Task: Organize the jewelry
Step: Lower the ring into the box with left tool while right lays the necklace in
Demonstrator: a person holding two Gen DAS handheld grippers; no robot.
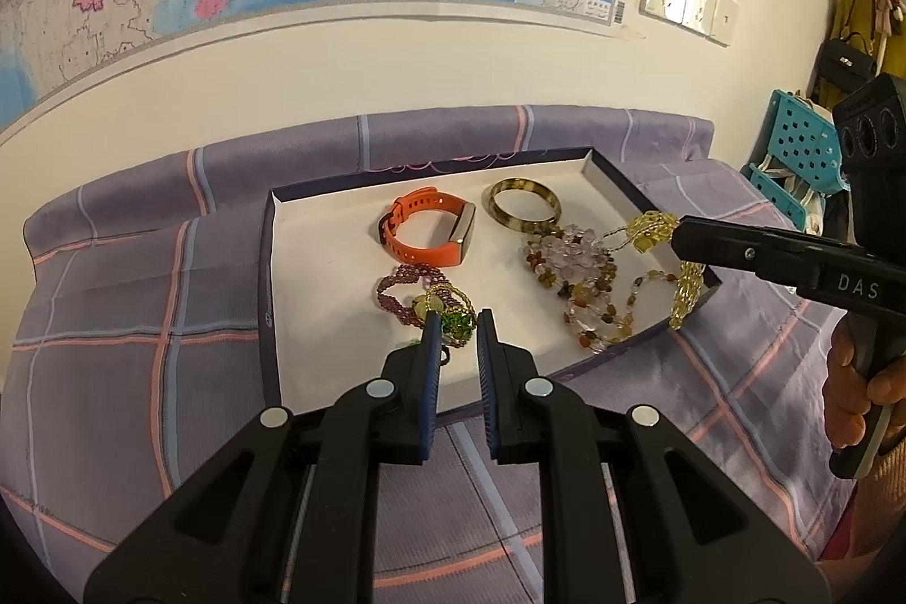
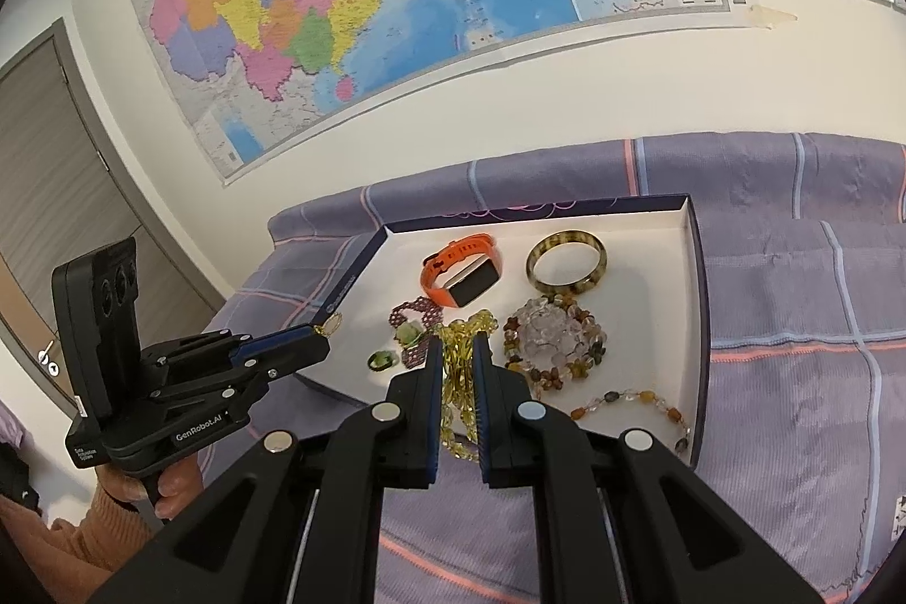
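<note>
Right gripper (image 2: 457,349) is clamping a yellow bead necklace (image 2: 460,394); left gripper (image 1: 458,321), jaws slightly apart, is hovering; tray (image 1: 317,219) jewelry looks mostly unsorted.

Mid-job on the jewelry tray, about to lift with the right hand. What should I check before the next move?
1. Right gripper shut on the yellow bead strand: ok.
2. Strand free of the mixed-stone beads: cannot tell, they lie close together.
3. Strand fully inside the tray: not ok, its tail hangs over the near rim.
4. Left gripper holding anything: cannot tell; a small gold loop sits at its tip.
5. Orange watch and bangle apart from the strand: ok.
</note>
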